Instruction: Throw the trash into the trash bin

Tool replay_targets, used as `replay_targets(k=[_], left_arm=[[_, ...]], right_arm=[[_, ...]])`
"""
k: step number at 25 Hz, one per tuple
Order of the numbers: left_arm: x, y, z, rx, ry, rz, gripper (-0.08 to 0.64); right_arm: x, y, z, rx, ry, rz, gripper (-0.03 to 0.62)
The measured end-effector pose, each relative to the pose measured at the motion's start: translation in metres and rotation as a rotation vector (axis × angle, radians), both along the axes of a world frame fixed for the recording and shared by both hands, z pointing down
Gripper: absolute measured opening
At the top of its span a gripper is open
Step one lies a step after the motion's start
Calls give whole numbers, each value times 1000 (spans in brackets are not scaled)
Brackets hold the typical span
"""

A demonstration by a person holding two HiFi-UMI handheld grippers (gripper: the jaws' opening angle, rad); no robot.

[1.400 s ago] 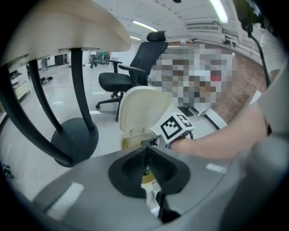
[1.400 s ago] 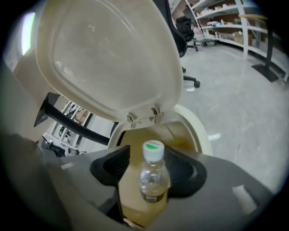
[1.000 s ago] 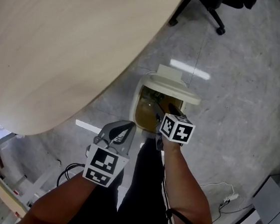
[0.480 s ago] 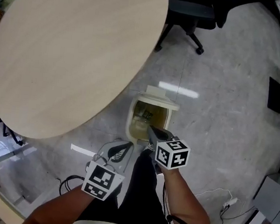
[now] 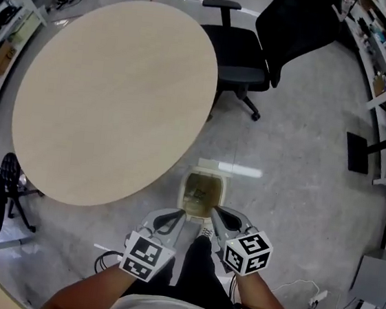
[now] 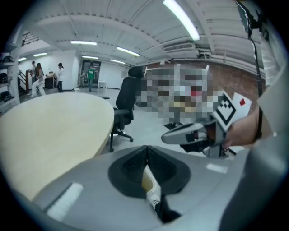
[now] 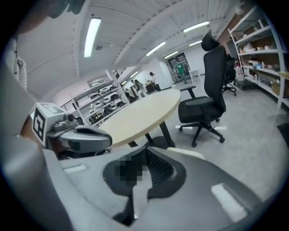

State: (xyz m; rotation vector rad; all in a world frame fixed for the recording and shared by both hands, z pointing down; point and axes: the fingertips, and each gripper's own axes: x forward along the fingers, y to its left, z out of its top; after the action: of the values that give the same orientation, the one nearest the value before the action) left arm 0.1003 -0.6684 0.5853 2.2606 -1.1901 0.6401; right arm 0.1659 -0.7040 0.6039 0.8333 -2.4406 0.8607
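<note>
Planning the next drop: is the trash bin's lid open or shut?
Open: the head view looks straight down into the trash bin, its brownish inside showing, with nothing covering the mouth.

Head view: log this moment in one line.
left gripper: shut | right gripper: shut | both point toward trash bin | bin: on floor beside round table, top open

Below you, the grey floor [image 5: 303, 163] carries an open trash bin [image 5: 209, 167], standing just beside a round wooden tabletop [image 5: 116, 100] and black office chair [image 5: 245, 59].
</note>
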Motion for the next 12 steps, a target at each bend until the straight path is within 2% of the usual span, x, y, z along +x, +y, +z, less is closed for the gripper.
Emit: replay_targets(k=[4,8,12], left_arm=[[-8,-16,-50,99,12,15,9],[-14,-17,-84,164,73,17,9],[-25,-11,-126,231,121,15,9]], right_arm=[[3,-4,-59,105,-16,10,3],[1,3,-95,157,-40,67,3],[-7,21,-145,236,-74,76,3]])
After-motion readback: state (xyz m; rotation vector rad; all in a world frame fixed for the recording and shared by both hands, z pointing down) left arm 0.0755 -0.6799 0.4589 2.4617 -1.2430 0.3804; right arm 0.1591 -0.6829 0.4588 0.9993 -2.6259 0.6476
